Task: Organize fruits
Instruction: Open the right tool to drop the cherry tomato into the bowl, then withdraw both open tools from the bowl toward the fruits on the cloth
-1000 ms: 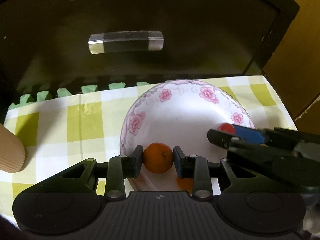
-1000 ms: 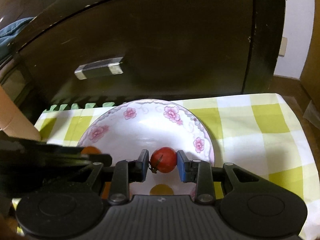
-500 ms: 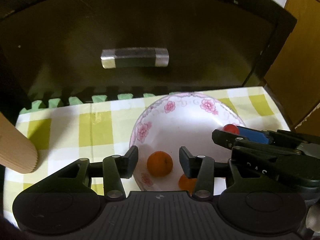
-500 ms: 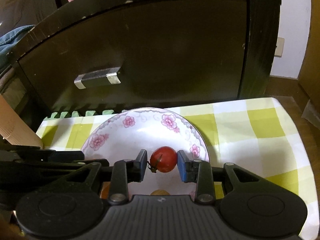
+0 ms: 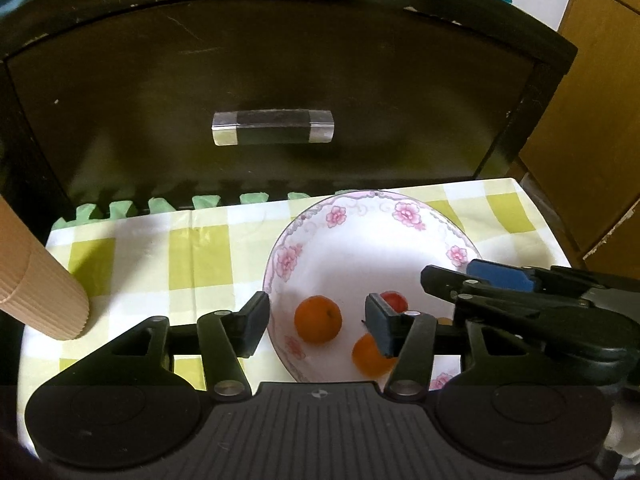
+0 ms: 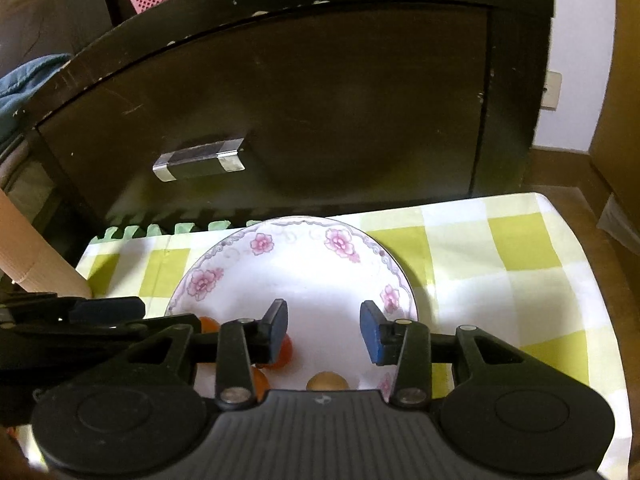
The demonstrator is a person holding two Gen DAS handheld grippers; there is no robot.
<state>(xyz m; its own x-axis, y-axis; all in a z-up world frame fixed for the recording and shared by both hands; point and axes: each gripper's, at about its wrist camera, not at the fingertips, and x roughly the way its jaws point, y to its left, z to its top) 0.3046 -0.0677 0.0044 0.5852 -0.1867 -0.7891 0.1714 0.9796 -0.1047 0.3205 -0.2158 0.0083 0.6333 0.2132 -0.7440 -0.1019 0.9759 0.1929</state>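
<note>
From the left edge, a ribbed, tan cardboard tube [image 5: 44, 280] lies tilted on the checked yellow-green and white cloth [image 5: 192, 256], its long axis running from upper left down to its round end on the fabric. Behind the cloth stands a dark, scuffed cabinet front [image 5: 280, 80] with a bar handle [image 5: 273, 133], clear at the ends and dark in the middle, set level.

Now the left gripper [image 5: 316, 322]: jaws parted, they have just been opening, and the orange mandarin [image 5: 318, 319] sits loose between them on the bowl floor, touching neither pad. It is round, matt and dimpled, with no long axis to speak of; its small dark stem mark faces up and a little right. A second mandarin [image 5: 370, 354] lies just to its right, partly behind the blue-padded finger.

The bowl [image 5: 360, 216] is glossy white china, round and shallow, with pink blossoms and a grey scroll line round the rim.

Over to the right gripper [image 6: 324, 330]: jaws apart as well, just been widening, nothing but bare white china between the blue pads. The smooth red cherry tomato [image 6: 285, 354] rests on the bowl floor, peeking out beside the left-hand finger; which way its stem points is hidden. Nearer the camera, a small tan, dull round fruit [image 6: 327, 382] sits at the bowl's near side.
</note>
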